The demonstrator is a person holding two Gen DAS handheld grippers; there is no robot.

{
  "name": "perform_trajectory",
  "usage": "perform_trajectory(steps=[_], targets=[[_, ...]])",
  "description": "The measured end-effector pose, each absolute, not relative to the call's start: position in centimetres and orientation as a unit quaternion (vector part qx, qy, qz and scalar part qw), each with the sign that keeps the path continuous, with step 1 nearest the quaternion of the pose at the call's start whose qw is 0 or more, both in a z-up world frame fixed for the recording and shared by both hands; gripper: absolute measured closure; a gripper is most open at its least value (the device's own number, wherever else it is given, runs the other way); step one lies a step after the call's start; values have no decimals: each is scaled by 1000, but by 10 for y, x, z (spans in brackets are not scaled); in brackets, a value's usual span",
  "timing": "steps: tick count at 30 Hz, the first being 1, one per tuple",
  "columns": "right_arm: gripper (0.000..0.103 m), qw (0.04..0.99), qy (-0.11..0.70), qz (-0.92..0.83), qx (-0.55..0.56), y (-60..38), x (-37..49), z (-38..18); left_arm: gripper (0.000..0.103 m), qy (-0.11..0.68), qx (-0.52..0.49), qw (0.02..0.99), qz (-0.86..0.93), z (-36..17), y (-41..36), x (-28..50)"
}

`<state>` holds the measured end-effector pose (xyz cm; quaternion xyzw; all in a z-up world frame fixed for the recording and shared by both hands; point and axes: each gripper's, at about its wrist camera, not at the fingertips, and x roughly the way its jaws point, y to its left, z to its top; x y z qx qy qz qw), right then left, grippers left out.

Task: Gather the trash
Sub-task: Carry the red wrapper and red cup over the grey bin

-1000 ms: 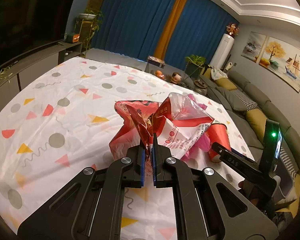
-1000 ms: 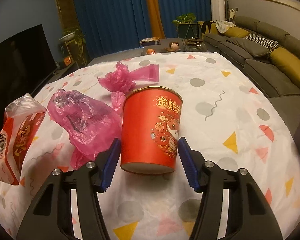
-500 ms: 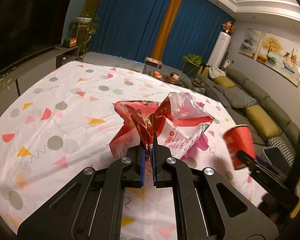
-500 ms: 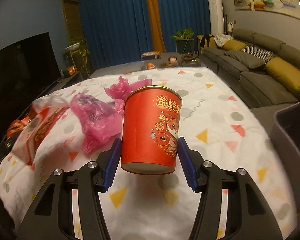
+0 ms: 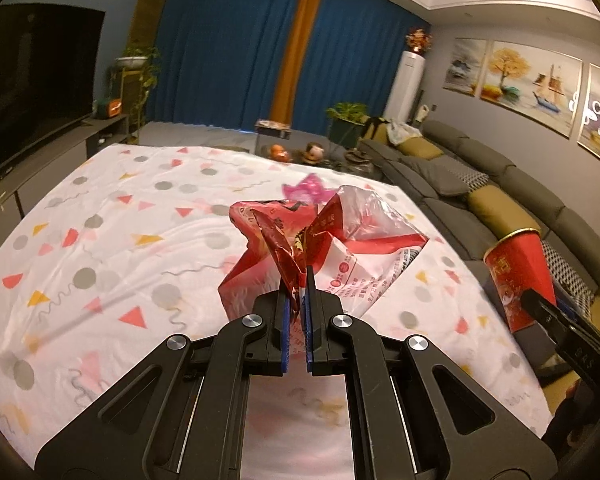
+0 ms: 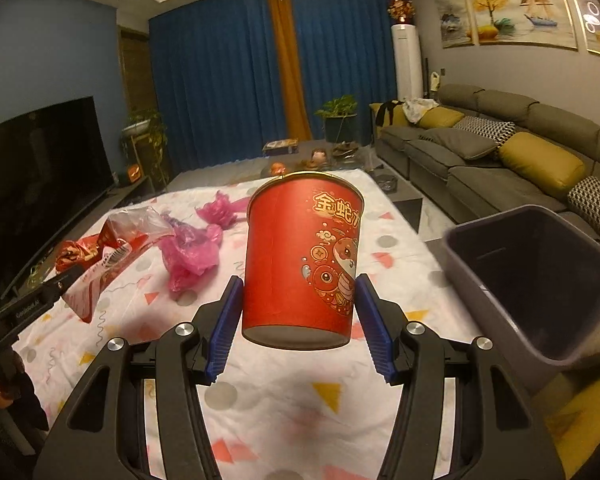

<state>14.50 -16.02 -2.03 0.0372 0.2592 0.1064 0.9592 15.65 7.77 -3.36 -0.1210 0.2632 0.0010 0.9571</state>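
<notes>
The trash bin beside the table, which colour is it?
Dark grey bin; best seen in the right wrist view.

Wide table covered with white cloth printed with grey dots, pink and yellow triangles, grey squiggles. Crumpled translucent pink plastic bag lies on cloth toward far left in right wrist view. Second, smaller crumpled pink plastic bag lies just behind it, near far edge; also visible from left wrist.
</notes>
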Motion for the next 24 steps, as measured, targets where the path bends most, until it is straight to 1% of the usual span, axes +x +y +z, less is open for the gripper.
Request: perform_trajectory(steps=[14, 24], targets=[[47, 967, 234, 74, 65, -215, 117, -11, 98, 257, -86, 961, -57, -13, -4, 146], [47, 972, 220, 33, 81, -263, 118, -8, 98, 250, -49, 960, -117, -4, -79, 162]])
